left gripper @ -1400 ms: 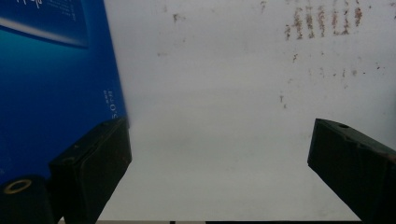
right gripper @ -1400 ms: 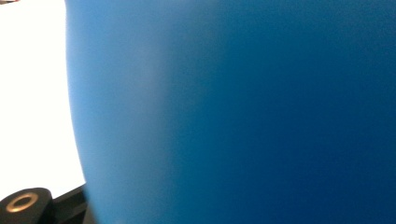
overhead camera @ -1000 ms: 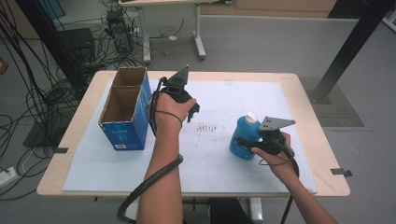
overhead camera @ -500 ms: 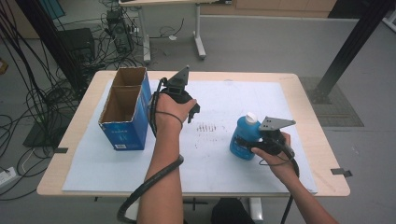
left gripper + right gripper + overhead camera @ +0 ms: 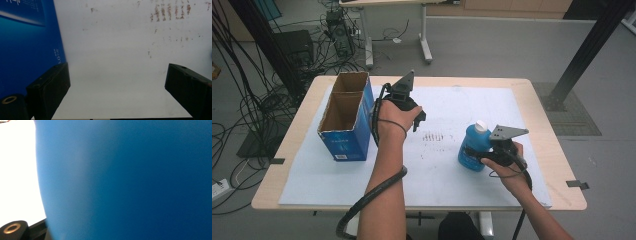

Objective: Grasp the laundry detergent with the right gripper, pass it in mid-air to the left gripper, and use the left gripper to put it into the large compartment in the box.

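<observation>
A blue bottle (image 5: 473, 146) with a white cap stands upright on the white sheet, right of centre. My right gripper (image 5: 476, 154) is shut on the bottle's lower body; in the right gripper view the blue bottle (image 5: 130, 180) sits close against the lens. My left gripper (image 5: 418, 119) hangs over the middle of the sheet just right of the blue cardboard box (image 5: 346, 117), pointing down. In the left gripper view my left gripper (image 5: 117, 87) stands open with nothing between its jaws, and the blue box wall (image 5: 27, 42) is beside the left jaw.
The open-topped box has two compartments and stands at the table's left. A patch of dark smudges (image 5: 434, 137) marks the white sheet (image 5: 462, 100) between the two hands. Cables and table legs lie on the floor behind the table.
</observation>
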`<action>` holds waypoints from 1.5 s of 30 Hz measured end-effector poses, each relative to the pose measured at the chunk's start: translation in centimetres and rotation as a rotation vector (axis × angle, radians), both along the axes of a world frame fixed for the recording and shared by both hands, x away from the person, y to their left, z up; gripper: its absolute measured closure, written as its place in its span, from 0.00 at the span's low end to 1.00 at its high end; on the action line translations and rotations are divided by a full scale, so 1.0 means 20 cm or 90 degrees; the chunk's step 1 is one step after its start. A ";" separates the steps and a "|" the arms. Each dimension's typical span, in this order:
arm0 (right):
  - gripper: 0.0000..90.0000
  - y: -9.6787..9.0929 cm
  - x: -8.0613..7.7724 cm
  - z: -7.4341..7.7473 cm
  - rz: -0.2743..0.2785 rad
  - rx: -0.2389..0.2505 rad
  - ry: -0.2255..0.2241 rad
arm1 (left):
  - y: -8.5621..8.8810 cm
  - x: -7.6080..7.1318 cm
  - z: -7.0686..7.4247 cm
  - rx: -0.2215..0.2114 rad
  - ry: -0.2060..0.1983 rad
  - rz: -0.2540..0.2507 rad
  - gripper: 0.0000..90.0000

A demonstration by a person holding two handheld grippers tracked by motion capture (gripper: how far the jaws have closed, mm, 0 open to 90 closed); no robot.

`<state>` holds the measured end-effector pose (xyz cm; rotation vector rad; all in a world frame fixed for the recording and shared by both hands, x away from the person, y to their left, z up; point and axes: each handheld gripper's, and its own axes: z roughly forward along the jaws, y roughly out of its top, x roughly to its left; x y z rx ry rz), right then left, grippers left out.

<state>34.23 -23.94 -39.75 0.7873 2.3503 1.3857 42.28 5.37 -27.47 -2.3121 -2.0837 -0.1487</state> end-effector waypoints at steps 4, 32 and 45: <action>0.51 0.00 0.00 0.00 0.000 0.001 -0.001 | 0.01 0.00 -0.01 0.000 0.004 0.003 0.07; 0.50 0.01 0.01 0.03 -0.001 0.003 0.018 | 0.00 -0.04 0.06 -0.010 0.008 -0.062 0.08; 0.50 0.03 0.14 0.33 0.033 -0.001 0.046 | 0.01 -0.03 0.37 -0.011 -0.046 -0.178 0.07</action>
